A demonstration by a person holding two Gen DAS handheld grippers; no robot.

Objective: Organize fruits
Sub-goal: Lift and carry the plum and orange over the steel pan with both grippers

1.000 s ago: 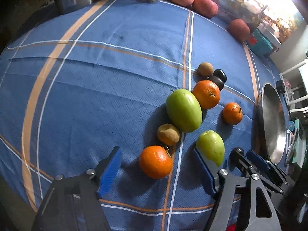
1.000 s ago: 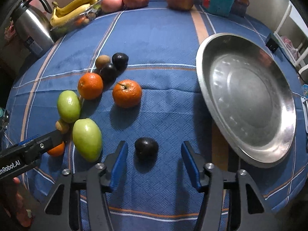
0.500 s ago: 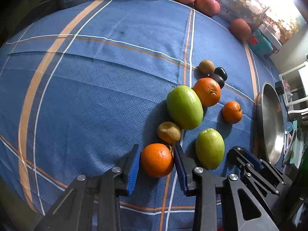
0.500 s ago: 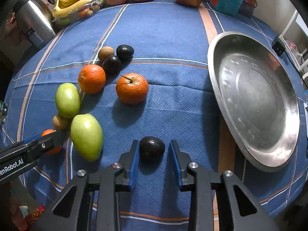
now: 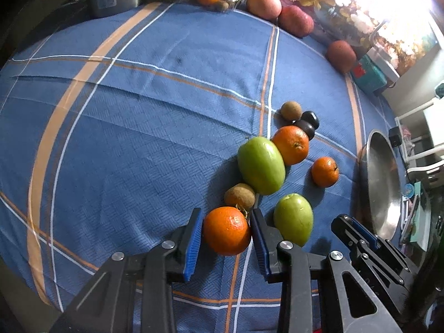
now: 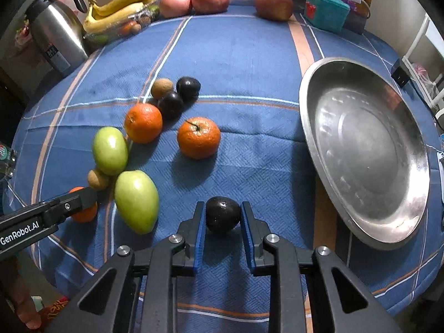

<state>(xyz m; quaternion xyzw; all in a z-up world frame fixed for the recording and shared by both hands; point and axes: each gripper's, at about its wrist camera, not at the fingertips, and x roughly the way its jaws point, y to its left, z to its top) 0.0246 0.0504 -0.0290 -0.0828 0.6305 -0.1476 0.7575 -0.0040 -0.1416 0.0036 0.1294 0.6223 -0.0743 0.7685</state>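
I am holding both units nose-down over the bench [image 6: 249, 55], which is carrying a blue striped cloth. Step in hand: dual pick, prior to transfer.

Left hand-held gripper [image 5: 226, 231]: jaws have just been closing and are now clamping the near orange [image 5: 227, 230], blue pads touching it on both sides. The orange is sitting at the near end of the fruit cluster, touching a small brown fruit [image 5: 239, 196] behind it, w/ a green fruit [image 5: 293, 219] just beside on the right.

Right hand-held gripper [image 6: 222, 217]: jaws have just been closing and are now gripping the dark plum [image 6: 222, 214], pads pressing on both flanks. The plum is resting on the cloth, apart from the other fruit, w/ the steel dish [image 6: 369, 149] near on the right. The dish is standing empty.

Judgement: neither fruit appears to be leaving the cloth yet, so grasp phase is finishing and lift is pending.

Next move calls for:
- Lifting both approx. straight up, so the orange is not dragging the brown fruit along.
- Keeping the two units separated during travel; they are working close together.
- Carrying toward the dish, presumably the collection pt., and lowering before releasing, since round fruit will be rolling on the sloped metal.
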